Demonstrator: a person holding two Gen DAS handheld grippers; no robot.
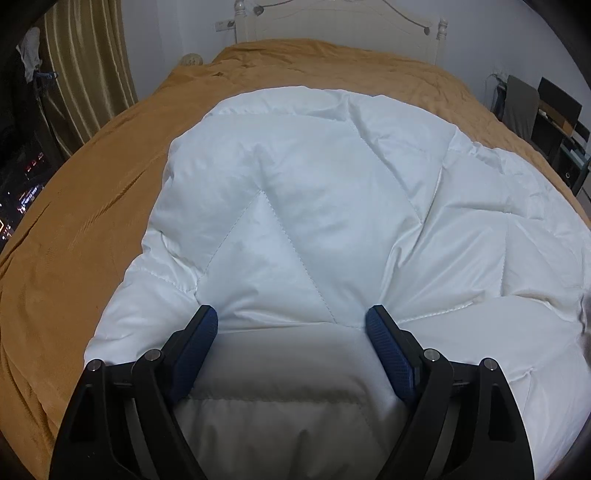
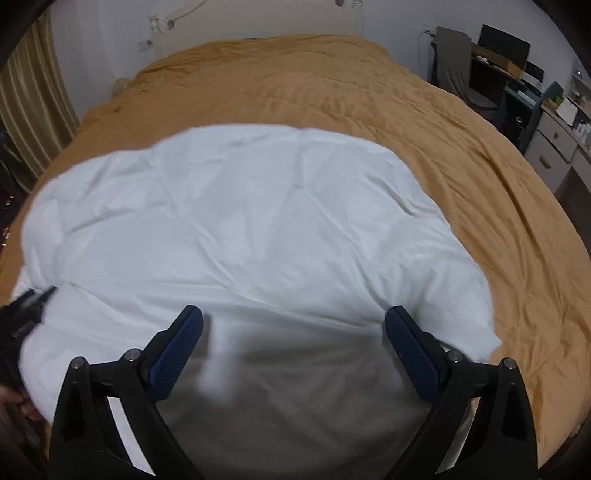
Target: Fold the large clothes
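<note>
On bed (image 1: 92,206) | white quilted garment (image 1: 314,206) spread flat, reaching away toward headboard (image 1: 332,22); near hem under both claws | left claw (image 1: 291,321) spread, empty; right claw (image 2: 294,321) spread, empty | both equally near

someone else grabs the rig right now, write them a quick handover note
Left tongs: open, empty, over the near edge of the white quilted garment.
Right tongs: open, empty, over the same near edge.
The garment lies bunched on the mustard bedspread, near the foot of the bed.
Done: no neat fold is visible.
Left: grip the near edge with both tongs and fold.
</note>
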